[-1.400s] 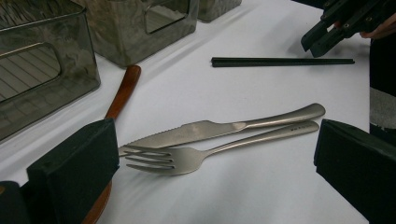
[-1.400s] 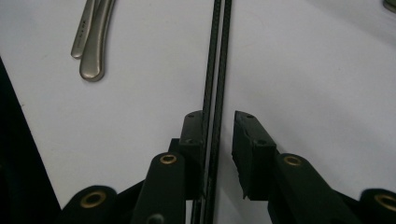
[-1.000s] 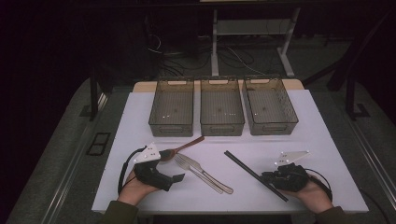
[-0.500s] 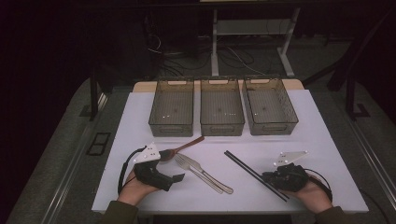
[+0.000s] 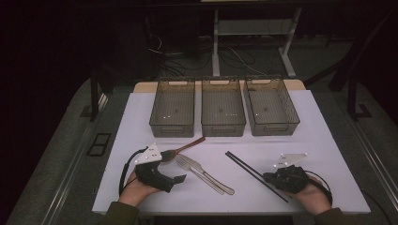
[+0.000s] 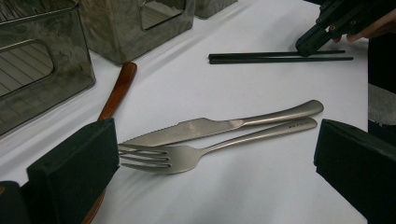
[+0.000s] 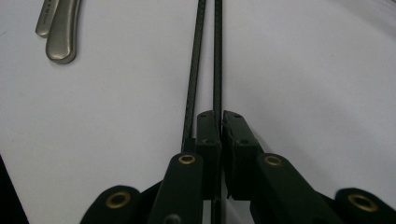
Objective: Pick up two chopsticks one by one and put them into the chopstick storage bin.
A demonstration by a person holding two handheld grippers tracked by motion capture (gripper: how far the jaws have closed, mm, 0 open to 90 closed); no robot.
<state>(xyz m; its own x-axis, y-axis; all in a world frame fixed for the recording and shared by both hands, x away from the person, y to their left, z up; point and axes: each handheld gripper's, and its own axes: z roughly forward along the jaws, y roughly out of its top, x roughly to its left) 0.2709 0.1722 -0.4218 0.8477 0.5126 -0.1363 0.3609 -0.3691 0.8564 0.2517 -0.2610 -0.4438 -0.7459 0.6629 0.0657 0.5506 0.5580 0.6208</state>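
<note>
Two claws work the desk (image 5: 328, 154): the left claw (image 6: 215, 168) stands wide before the fork (image 6: 187, 156), while the right claw (image 7: 220, 122), just closing, pinches one of the paired chopsticks (image 5: 256, 175) near their end; lifting could leave the other behind.

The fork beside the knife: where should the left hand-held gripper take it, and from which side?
Grip the fork at mid-handle, coming straight down from above with the left hand-held gripper, whose jaws are open. It lies flat against the knife, handles touching at the far end, so one pad should probably slip in between them nearer the tines, where the gap looks wider. A side approach would likely catch both.
</note>
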